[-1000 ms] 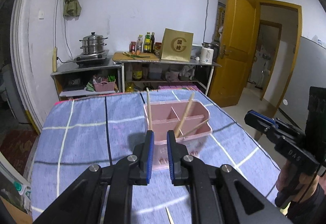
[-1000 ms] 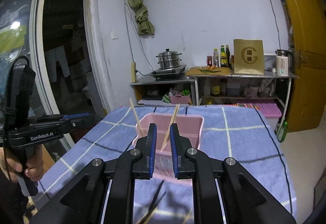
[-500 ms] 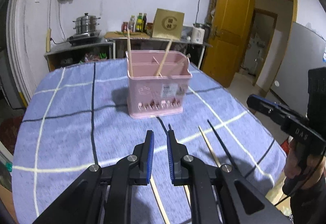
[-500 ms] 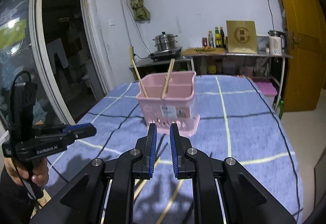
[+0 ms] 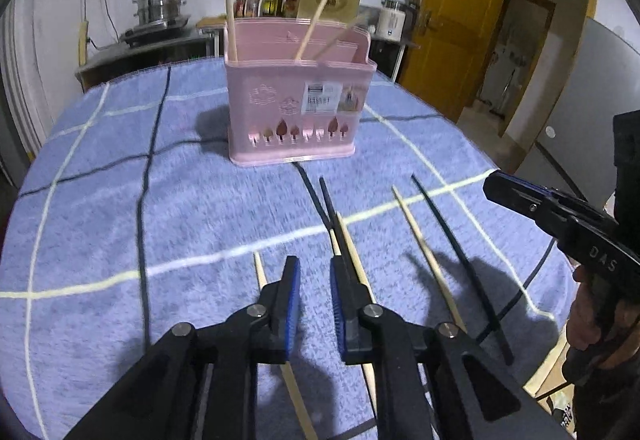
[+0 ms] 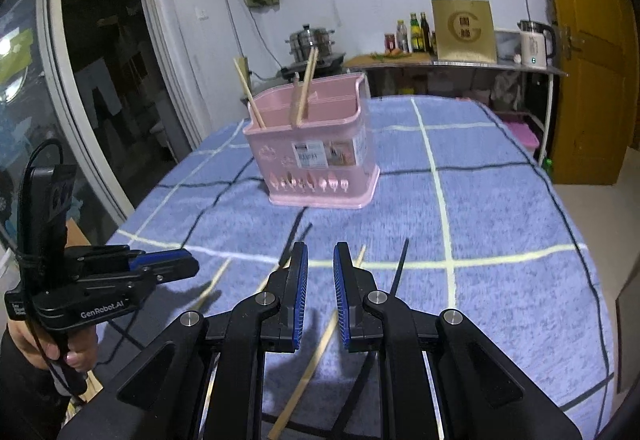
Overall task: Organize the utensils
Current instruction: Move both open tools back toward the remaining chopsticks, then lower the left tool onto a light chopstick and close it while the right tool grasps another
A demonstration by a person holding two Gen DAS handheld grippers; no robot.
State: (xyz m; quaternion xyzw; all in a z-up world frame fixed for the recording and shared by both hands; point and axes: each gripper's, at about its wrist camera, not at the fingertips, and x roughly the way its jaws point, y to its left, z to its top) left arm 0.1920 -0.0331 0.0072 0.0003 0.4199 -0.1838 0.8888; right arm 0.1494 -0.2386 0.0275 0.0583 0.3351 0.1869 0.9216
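**Chopsticks on cloth, both grippers empty**

A pink utensil basket (image 5: 296, 100) stands upright on the blue checked cloth (image 5: 120, 200) covering the counter, toward the far middle. Three wooden chopsticks (image 5: 231, 12) lean inside it, one at the left end and two nearer the centre.

Loose chopsticks lie on the cloth on the near side of the basket, running roughly near to far. In the left wrist view, a wooden chopstick (image 5: 428, 260) lies right of centre with a black chopstick (image 5: 456, 256) just to its right. Another black chopstick (image 5: 328, 200) and a wooden one lie close together at centre, passing behind the right finger. A further wooden one (image 5: 260, 272) shows left of the left finger.

The left gripper (image 5: 314, 272) hangs low over the cloth. Its fingers stand a narrow gap apart and are opening; nothing is between them.

The right gripper (image 6: 320, 260) hangs over the near chopsticks. Its fingers stand a narrow gap apart and hold nothing; a wooden chopstick (image 6: 316, 352) lies on the cloth below the gap.

Each gripper is held by a hand (image 6: 56, 348) at the near edge.
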